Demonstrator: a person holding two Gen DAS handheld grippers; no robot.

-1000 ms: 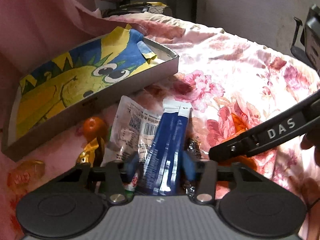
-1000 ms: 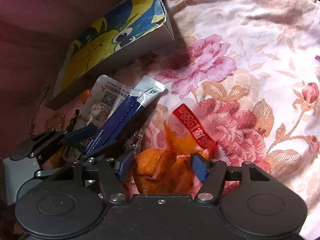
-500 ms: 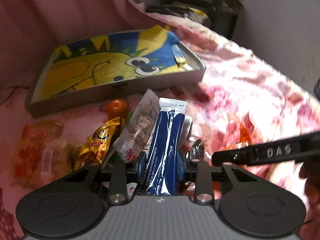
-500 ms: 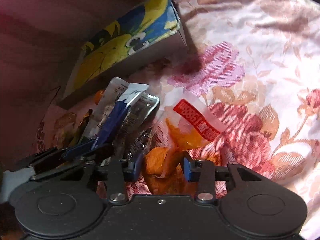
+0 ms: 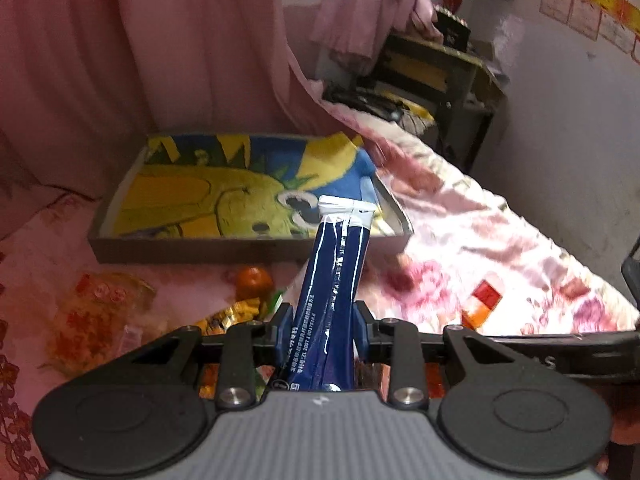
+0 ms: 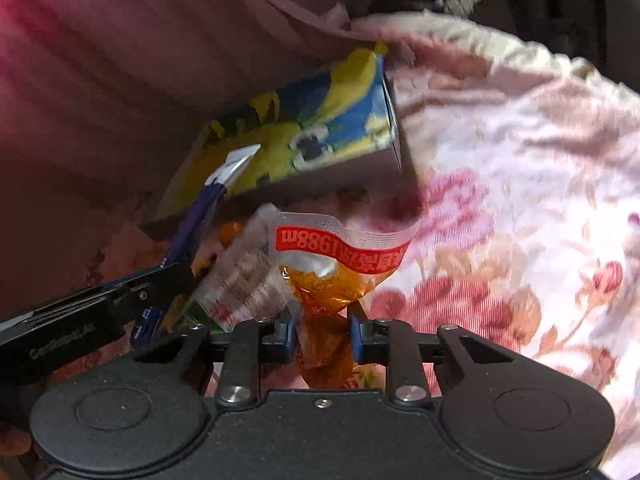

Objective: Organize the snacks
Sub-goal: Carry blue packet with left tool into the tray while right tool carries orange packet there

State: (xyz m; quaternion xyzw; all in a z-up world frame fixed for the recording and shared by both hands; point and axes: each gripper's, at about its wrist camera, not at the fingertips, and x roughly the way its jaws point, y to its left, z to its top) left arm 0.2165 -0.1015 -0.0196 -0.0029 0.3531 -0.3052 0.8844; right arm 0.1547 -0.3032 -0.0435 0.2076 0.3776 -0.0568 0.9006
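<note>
Both snack packs have come up off the bed since the earlier frames, and the left view now takes in the whole tray rather than only its near wall.

Left tongs (image 5: 322, 332) are clenched on the dark blue stick pack (image 5: 334, 288), pads pressed against its sides; the pack stands nearly upright, its white sealed end toward 12 o'clock and overlapping the near wall of the tray (image 5: 200, 250). That tray, lined with a yellow and blue cartoon print, lies on the floral bedspread (image 5: 500, 240) at about 11 o'clock from the tongs. Left on the bed below are a small orange fruit (image 5: 254, 280) at 11 o'clock, a gold wrapper (image 5: 236, 312) just beside it, and a clear pack of reddish sweets (image 5: 96, 312) at 9 o'clock.

Right tongs (image 6: 322, 336) are closing, with the orange snack bag (image 6: 332, 284) already pinched between the pads; its red printed band curls above at 12 o'clock. A clear printed pouch (image 6: 244, 280) hangs against the bag at 10 o'clock. In the right view, the left tongs and blue pack sit at 9 o'clock, the tray at 11 o'clock.
</note>
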